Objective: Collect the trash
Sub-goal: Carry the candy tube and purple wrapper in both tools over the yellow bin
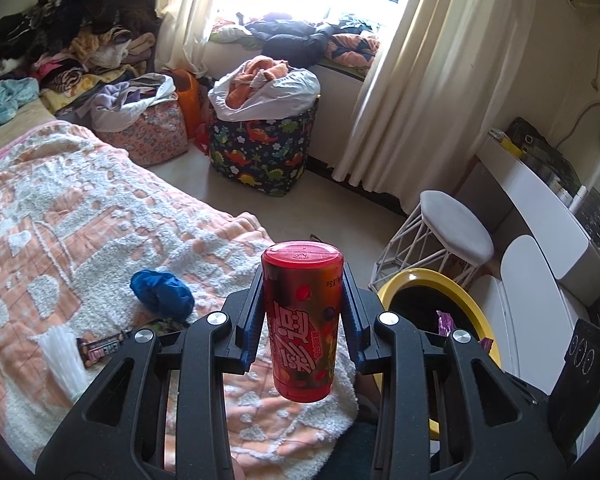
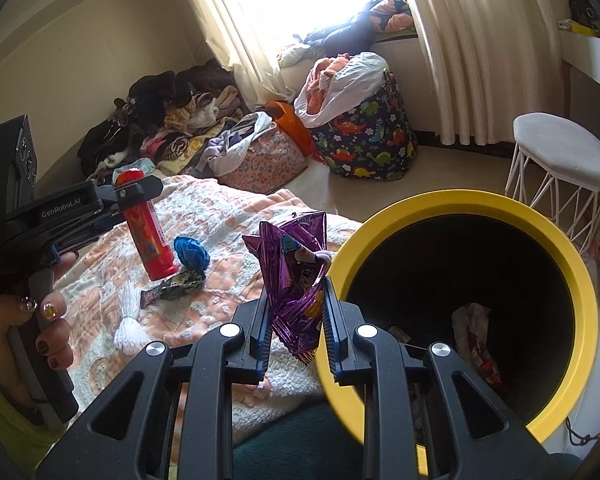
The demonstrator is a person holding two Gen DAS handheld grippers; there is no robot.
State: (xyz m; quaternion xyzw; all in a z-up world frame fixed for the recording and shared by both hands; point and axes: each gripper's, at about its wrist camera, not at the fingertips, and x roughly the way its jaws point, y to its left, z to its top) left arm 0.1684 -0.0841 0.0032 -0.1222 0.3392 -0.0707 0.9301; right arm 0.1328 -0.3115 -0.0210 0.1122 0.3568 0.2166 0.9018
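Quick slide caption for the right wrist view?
Right gripper carries purple snack bag beside yellow-rimmed bin; left gripper holds red tube.

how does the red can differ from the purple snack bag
The red can is a rigid, smooth cylinder; the purple snack bag is crumpled foil. The can sits in the left tool, the bag in the right tool beside the yellow bin. Both are gripped, lifted off the bed.

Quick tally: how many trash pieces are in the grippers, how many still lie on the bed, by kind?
Held canister: 1, red canister in the left gripper
Held bag: 1, purple snack bag in the right gripper
Blue crumpled wad on the bed: 1
Candy wrappers on the bed: 2
White tassel-like piece on the bed: 1
Total: 6
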